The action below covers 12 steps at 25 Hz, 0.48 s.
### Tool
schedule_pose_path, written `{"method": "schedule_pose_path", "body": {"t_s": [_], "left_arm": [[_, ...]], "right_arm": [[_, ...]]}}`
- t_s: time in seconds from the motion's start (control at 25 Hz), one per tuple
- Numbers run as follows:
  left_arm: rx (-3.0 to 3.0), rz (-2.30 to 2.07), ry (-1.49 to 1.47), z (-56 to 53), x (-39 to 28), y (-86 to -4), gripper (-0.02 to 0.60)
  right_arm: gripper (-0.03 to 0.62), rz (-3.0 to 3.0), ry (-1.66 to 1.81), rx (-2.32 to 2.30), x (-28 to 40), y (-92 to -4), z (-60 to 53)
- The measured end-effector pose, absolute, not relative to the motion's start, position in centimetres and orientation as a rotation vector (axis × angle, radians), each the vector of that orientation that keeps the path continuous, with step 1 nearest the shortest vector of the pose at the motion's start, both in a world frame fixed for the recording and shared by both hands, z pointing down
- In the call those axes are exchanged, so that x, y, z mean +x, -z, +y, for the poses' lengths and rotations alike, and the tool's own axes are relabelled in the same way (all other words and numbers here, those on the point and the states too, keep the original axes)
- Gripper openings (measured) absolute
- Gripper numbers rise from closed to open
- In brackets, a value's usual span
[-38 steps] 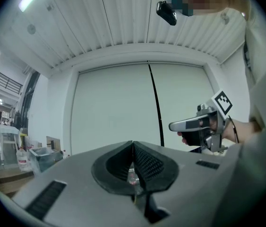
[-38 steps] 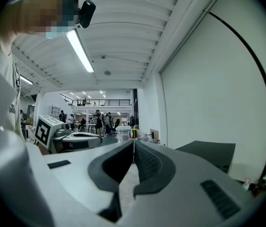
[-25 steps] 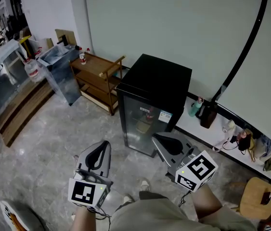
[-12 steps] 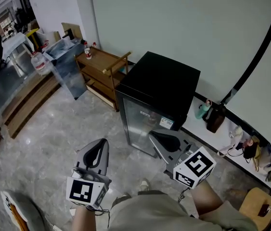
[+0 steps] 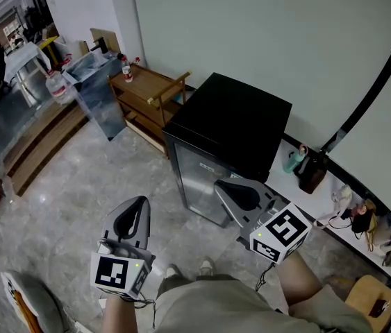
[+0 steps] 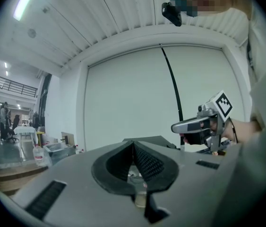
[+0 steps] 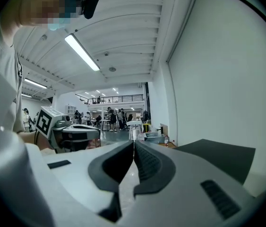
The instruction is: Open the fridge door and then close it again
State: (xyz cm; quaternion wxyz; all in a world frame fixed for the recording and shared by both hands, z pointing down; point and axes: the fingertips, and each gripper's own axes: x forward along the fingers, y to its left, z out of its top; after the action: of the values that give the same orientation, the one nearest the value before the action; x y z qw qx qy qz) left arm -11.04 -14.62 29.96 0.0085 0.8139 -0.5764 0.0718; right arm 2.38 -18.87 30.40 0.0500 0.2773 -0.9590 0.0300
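The fridge [image 5: 231, 125] is a low black cabinet against the wall, and its glass door [image 5: 196, 177] is closed. In the head view my right gripper [image 5: 221, 186] hangs in front of the door's right side, shut and empty, apart from the door. My left gripper [image 5: 137, 204] is further left over the floor, also shut with nothing in it. In the left gripper view the pads [image 6: 142, 162] meet, and the right gripper [image 6: 176, 126] shows beyond them. The right gripper view shows the fridge's black top [image 7: 220, 156] at right and the left gripper [image 7: 86, 129] at left.
A wooden cart [image 5: 148, 97] stands left of the fridge, with a clear bin [image 5: 99, 92] and a water bottle [image 5: 55, 85] beyond it. A white ledge [image 5: 285, 186] with bottles and cables runs along the wall at right. A wooden stool [image 5: 367, 304] sits at bottom right.
Both grippers have drifted a little nearer the fridge, and the fridge sits closer in the head view. Both stay shut, and the door has stayed closed.
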Motion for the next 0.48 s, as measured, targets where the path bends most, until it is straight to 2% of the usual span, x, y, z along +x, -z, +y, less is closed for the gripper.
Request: {"method": "schedule_pose_path", "body": {"t_s": [0.32, 0.44, 0.48], "left_arm": [[2.54, -1.797, -0.232, -16.3, -12.5, -30.1, 0.008], [2.548, -1.785, -0.231, -17.0, -13.3, -30.3, 0.008], [2.547, -1.785, -0.232, -17.2, -13.5, -30.2, 0.008]], "right_arm": [[0.005, -2.873, -0.002, 0.852, 0.8, -30.0, -22.1], [0.133, -2.843, 0.05, 0.859, -0.1, -29.5, -23.7], [0.152, -2.833, 0.071, 0.858, -0.5, -29.4, -24.2]]}}
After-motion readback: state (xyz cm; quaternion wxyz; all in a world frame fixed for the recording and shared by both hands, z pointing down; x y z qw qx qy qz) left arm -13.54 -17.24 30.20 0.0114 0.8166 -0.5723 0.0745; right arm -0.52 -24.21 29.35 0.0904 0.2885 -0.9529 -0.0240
